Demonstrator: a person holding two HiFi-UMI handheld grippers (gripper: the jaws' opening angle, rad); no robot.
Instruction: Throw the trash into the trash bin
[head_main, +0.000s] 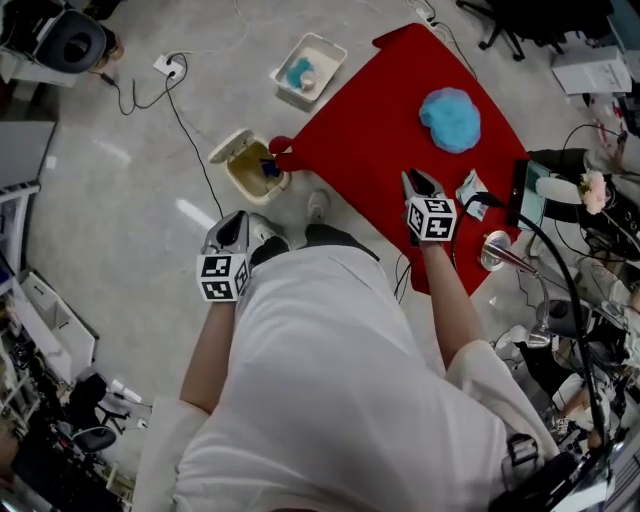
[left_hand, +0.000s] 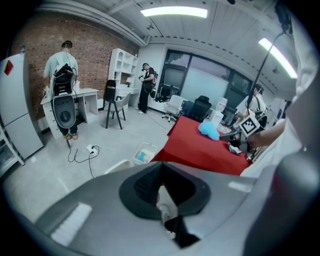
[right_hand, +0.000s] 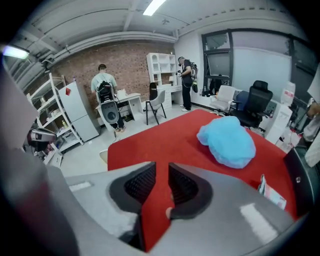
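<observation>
Two hand-held grippers show in the head view, each with a cube of square markers. The left gripper (head_main: 236, 218) is over the grey floor beside the person's white shirt. It points toward the small cream plastic trash bin (head_main: 243, 182) but is well apart from it. In the left gripper view the fingers of the left gripper (left_hand: 160, 167) meet at their tips with nothing between them.

The bin stands on the floor just off the corner of the red cloth-covered tabletop (head_main: 370, 130). Its flap lid is tipped open, and a dark blue thing (head_main: 268, 168) lies inside.

The right gripper (head_main: 418, 182) is over the near part of the tabletop. In the right gripper view the fingers of the right gripper (right_hand: 161, 169) stand a narrow gap apart and hold nothing. Only red cloth shows through the slot.

A crumpled light-blue fabric cap (head_main: 450, 118) (right_hand: 227, 141) lies on the tabletop, ahead of the right gripper and apart from it. A small white printed wrapper (head_main: 470, 190) (right_hand: 270, 192) lies just beside that gripper, toward the tabletop's right edge.

On the floor beyond the bin sits a white rectangular plastic tray (head_main: 325, 52) (left_hand: 142, 149) with something blue in it.
</observation>
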